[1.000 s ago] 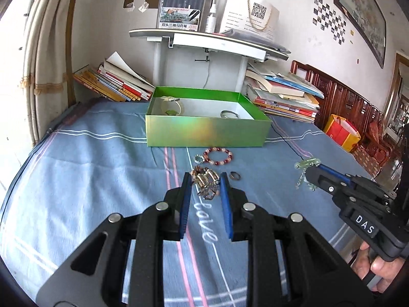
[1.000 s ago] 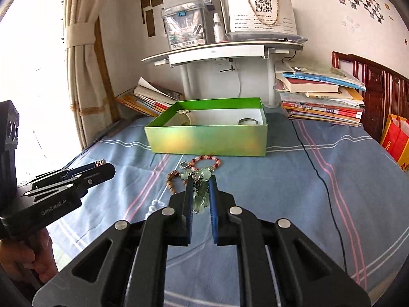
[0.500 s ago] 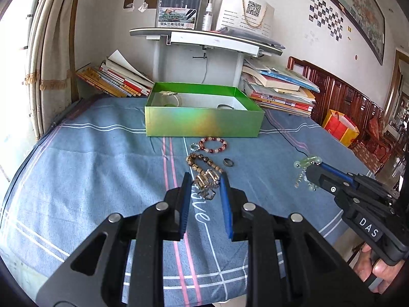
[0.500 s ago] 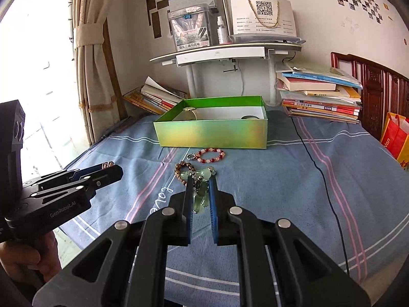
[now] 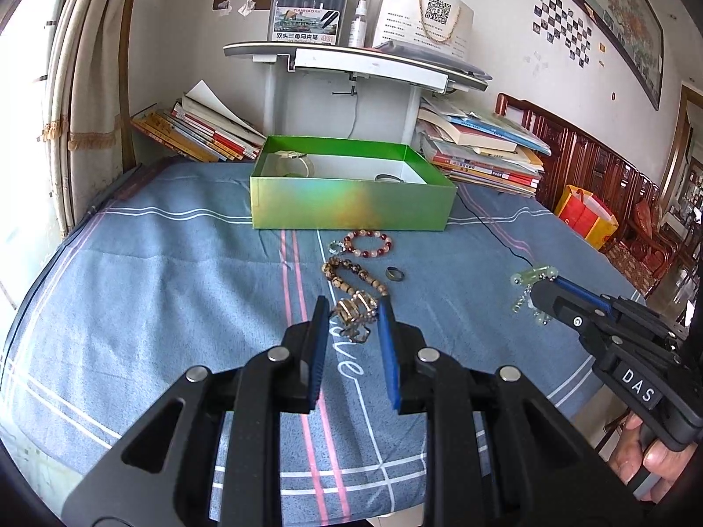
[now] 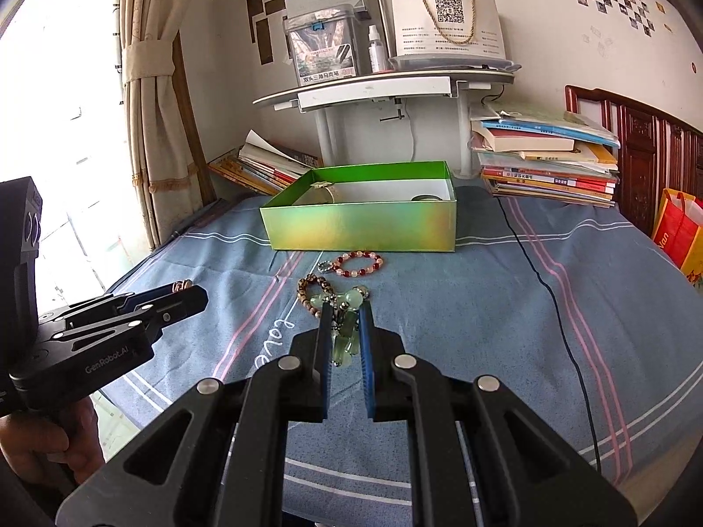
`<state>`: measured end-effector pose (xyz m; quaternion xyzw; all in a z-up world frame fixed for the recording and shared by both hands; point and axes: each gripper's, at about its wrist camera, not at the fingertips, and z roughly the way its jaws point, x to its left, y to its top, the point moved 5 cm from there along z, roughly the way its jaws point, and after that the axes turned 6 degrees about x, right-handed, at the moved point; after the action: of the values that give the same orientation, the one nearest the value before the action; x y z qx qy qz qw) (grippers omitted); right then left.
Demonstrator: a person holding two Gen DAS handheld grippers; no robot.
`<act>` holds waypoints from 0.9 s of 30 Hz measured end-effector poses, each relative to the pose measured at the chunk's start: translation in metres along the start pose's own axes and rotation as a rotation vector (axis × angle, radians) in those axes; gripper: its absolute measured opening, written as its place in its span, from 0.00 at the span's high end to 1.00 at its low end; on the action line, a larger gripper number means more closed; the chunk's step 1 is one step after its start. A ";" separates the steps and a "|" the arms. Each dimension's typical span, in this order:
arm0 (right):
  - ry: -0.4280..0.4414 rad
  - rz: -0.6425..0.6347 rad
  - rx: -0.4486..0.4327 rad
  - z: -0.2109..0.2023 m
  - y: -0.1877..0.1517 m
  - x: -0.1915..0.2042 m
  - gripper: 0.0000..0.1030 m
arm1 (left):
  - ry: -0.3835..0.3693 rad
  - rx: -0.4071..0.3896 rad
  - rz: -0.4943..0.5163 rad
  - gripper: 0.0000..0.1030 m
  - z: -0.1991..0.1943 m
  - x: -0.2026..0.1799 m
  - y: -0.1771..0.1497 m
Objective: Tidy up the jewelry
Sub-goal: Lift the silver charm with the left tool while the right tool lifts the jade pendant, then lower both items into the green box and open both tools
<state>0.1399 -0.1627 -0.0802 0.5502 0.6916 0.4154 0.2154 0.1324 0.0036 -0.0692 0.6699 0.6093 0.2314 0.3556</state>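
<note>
Aloft, gripped: gold bracelet (image 5: 355, 308), green bracelet (image 6: 345, 333)

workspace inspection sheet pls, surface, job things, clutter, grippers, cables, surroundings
surface: blue striped cloth covering the table.
job's things: open green box with pieces inside; red bead bracelet, brown bead string and ring on the cloth.
clutter: book stacks behind the box.
grippers: left gripper shut on gold piece; right gripper shut on green bead piece.
cables: black cable across the cloth.
surroundings: white stand, curtain, wooden bench.
</note>
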 end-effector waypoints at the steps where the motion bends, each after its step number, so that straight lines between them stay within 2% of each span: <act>1: 0.000 0.000 0.002 0.000 0.000 0.000 0.89 | 0.000 0.001 0.000 0.78 0.001 0.000 0.000; 17: -0.006 0.010 0.012 0.009 0.003 -0.003 0.89 | -0.001 0.017 -0.004 0.78 0.012 0.004 0.003; 27: -0.010 0.016 0.020 0.026 0.017 -0.011 0.89 | 0.001 0.038 -0.016 0.78 0.034 0.013 0.024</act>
<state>0.1729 -0.1634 -0.0826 0.5599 0.6904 0.4072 0.2100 0.1750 0.0094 -0.0745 0.6716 0.6191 0.2172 0.3442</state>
